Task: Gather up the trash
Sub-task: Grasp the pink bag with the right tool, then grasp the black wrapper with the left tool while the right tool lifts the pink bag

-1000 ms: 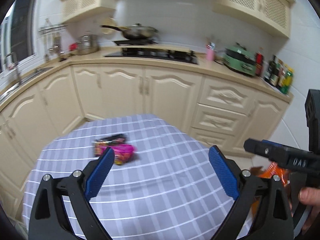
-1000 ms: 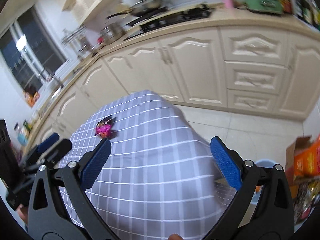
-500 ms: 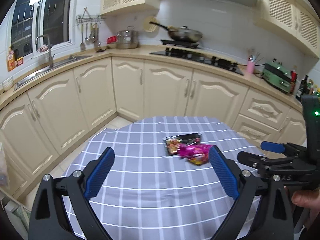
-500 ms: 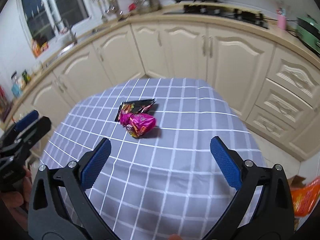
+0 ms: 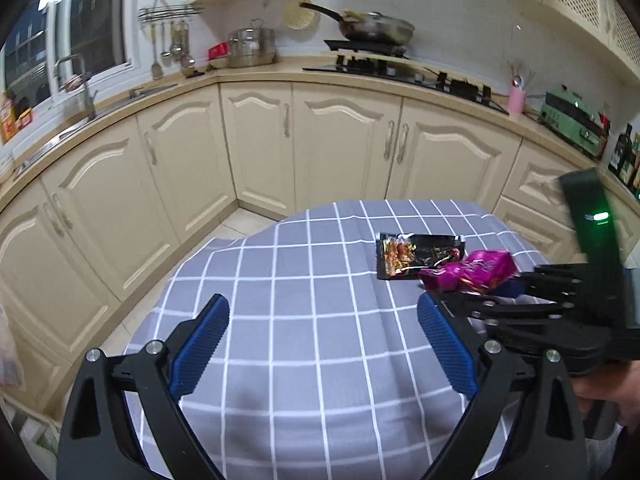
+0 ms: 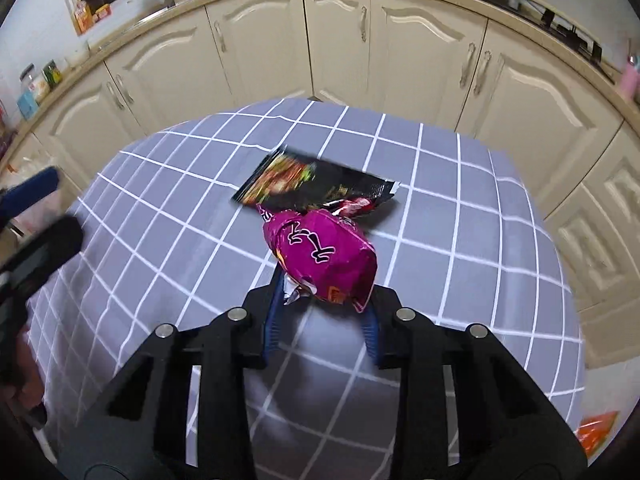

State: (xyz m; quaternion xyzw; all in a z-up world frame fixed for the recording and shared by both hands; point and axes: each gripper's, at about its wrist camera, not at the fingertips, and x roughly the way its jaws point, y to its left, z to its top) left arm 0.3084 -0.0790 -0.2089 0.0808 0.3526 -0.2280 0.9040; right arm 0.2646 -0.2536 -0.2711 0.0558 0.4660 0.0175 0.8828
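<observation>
Right hand-held gripper (image 6: 320,320), wide a second ago, closing on pink wrapper (image 6: 324,256); left hand-held gripper (image 5: 324,352) wide, empty; lift next.

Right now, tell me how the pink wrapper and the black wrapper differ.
The pink wrapper is crumpled and puffy; the black wrapper lies flat. The right claw is closing around the pink one; the black one lies untouched beyond it. Both are snack trash on the checked tablecloth.

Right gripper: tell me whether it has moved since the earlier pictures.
Yes. The right gripper has come in toward the black wrapper, its fingers closing around the magenta wrapper.
</observation>
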